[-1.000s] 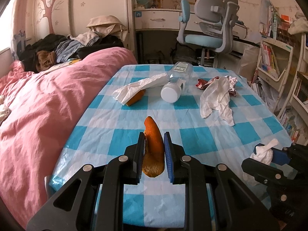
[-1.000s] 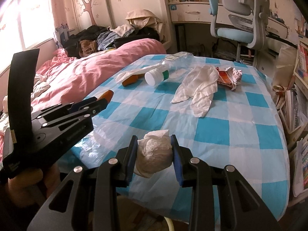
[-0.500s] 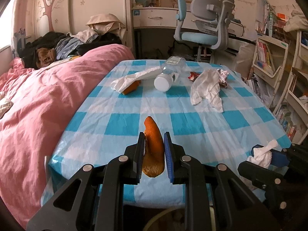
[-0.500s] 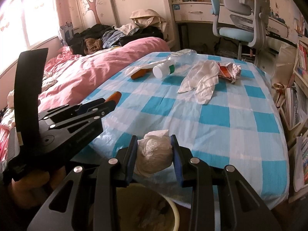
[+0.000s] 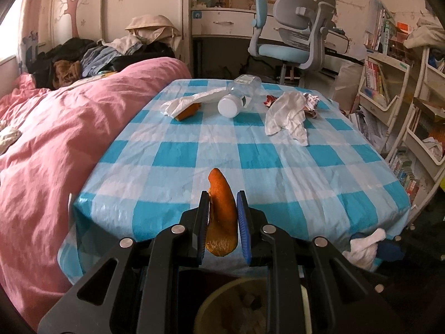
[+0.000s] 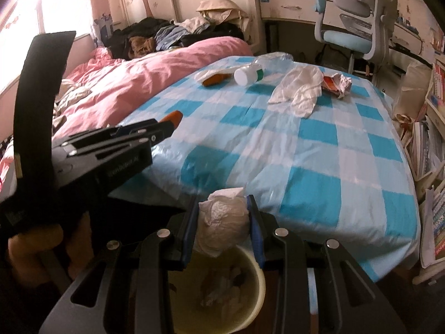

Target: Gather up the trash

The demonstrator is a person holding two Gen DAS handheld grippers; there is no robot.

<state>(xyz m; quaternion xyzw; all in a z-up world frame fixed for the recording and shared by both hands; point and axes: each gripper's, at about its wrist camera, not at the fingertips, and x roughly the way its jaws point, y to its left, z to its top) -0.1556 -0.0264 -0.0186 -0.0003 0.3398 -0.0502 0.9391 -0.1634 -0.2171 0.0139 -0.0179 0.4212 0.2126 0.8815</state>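
Bin work: cream round plastic bin [image 6: 222,292] sits at 6 o'clock. Right gripper [image 6: 224,222] pinches a crumpled white tissue wad [image 6: 222,222], left gripper [image 5: 222,217] an orange peel strip [image 5: 221,217]; centre both, then release.

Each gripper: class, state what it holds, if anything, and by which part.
The left gripper clamps an orange peel across its lower half, the pointed tip sticking out forward. The right gripper clamps a crumpled tissue ball across its middle.
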